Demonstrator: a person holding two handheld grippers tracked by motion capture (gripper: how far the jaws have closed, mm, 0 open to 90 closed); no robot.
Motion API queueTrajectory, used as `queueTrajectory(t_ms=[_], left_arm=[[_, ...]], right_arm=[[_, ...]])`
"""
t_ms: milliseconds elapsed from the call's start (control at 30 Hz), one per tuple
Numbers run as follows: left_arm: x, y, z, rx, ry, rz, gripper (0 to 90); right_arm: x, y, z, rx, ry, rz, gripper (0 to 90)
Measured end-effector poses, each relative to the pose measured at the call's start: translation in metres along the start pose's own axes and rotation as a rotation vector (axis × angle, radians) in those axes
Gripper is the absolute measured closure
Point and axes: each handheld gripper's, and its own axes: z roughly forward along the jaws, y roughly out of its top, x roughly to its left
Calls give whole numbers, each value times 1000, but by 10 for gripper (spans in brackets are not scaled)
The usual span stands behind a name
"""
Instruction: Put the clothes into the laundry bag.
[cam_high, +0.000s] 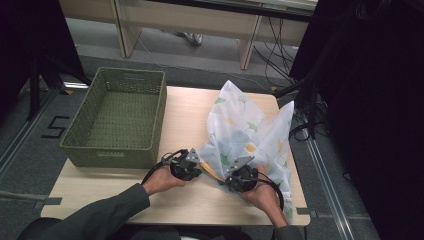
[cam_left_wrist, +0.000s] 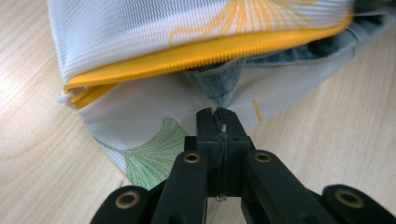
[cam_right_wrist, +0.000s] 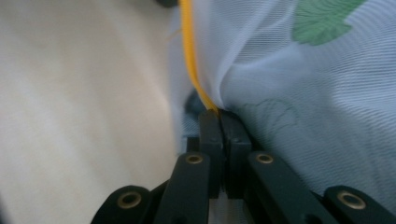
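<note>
High view first: we've got one mesh laundry bag with a ginkgo leaf print lying on the right half of the desk, and one green woven basket sitting on the left, well apart from it. Two tools are on the job, both at the near edge of the bag. Our left tool is pinched tight on the thin white mesh just below the yellow zipper. Our right tool is clamped on the bag's edge right where the zipper tape runs in. Something dark and denim-like peeks out of the opening, so we'd guess one garment inside. Tip for doing this well: keep both pinches near the zipper, pull evenly so the mesh doesn't tear, and keep the mouth taut.
</note>
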Motion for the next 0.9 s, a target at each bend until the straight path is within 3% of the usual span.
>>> queueTrajectory(t_ms=[33,67,133,167,200,233,300,333,367,400,433,467,500,533,600,633,700,733,767,867,900], left_arm=[[2,-1,-1,3,2,22,883],[1,-1,-1,6,1,20,883],[1,-1,-1,-5,2,13,885],[0,-1,0,-13,4,3,885],[1,-1,-2,10,2,33,885],[1,0,-2,19,2,31,886],[-1,-1,-1,0,8,21,887],[-1,-1,-3,17,5,50,887],[-3,-1,-2,-1,11,28,888],[-2,-2,-4,20,7,44,888],[-4,-3,-2,-13,2,8,888],[-2,-4,-4,11,-6,33,888],[-4,-4,-3,-5,7,12,888],[-3,-4,-4,3,11,34,889],[-3,-5,-6,20,3,49,888],[-4,-6,-6,5,9,33,888],[-3,-7,-8,24,4,58,888],[-4,-8,-7,-5,11,33,888],[-5,-9,-10,16,7,53,888],[-5,-10,-10,5,12,46,888],[-4,-10,-11,14,7,41,887]], right_arm=[[-5,5,5,-2,-49,5,898],[-5,5,5,-2,-49,5,898],[-17,13,11,-7,-113,43,900],[-17,13,11,-7,-113,43,900],[-23,15,14,-19,-132,33,900],[-26,17,16,-13,-145,65,900],[-35,21,21,-26,-169,82,900],[-38,23,24,-29,-171,103,900],[-43,26,27,-36,-186,91,900],[-46,29,29,-33,-197,92,900],[-48,33,32,-29,-207,120,900],[-53,35,35,-40,-217,126,900],[-59,38,38,-39,-228,152,900],[-63,40,41,-44,-251,164,900],[-70,44,44,-45,-264,178,900],[-74,45,47,-52,-268,198,900],[-83,45,51,-66,-275,235,900],[-86,46,53,-71,-274,243,900],[-88,46,54,-74,-271,251,900],[-90,48,56,-77,-265,250,900],[-90,51,54,-73,-259,210,900]])
